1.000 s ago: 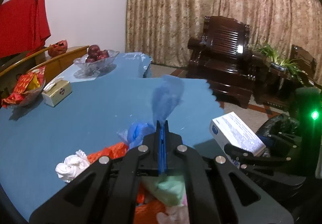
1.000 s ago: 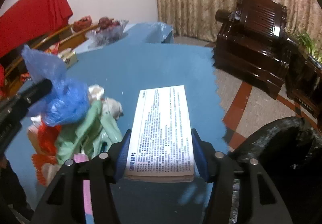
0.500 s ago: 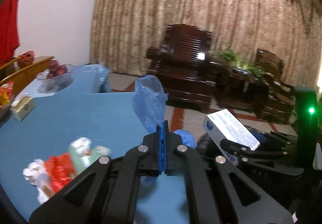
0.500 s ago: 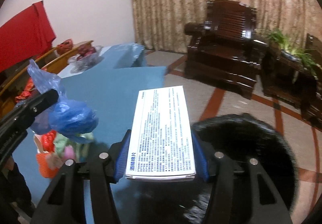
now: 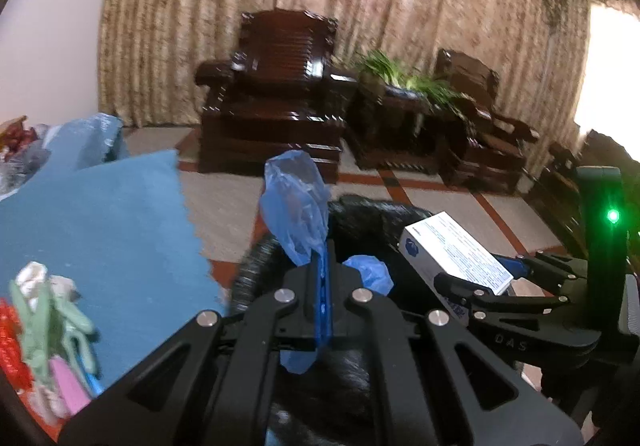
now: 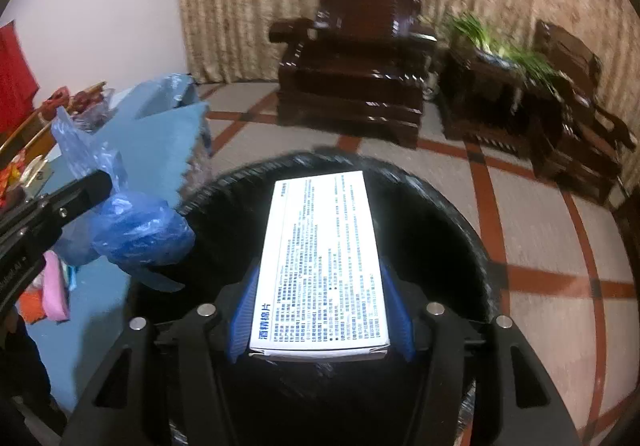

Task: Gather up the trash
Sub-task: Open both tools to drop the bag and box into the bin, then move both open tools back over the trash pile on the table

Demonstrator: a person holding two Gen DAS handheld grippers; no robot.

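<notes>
My left gripper (image 5: 323, 254) is shut on a crumpled blue plastic bag (image 5: 296, 211), which hangs over the left rim of a black-lined trash bin (image 5: 360, 213). In the right wrist view that blue bag (image 6: 140, 230) sits at the tip of the left gripper (image 6: 98, 181). My right gripper (image 6: 320, 278) is shut on a white printed box (image 6: 320, 258), held flat between its blue pads above the open trash bin (image 6: 448, 230). The white box (image 5: 456, 254) also shows to the right in the left wrist view.
A table with a blue cloth (image 5: 100, 213) lies to the left, with a pile of red, green and pink trash (image 5: 44, 326) on it. Dark wooden armchairs (image 6: 352, 85) and a plant (image 6: 504, 41) stand across the tiled floor before a curtain.
Both grippers swung right, off the blue table and over the black bin, carrying the blue bag and the white box. The trash pile slid to the left edge of view.
</notes>
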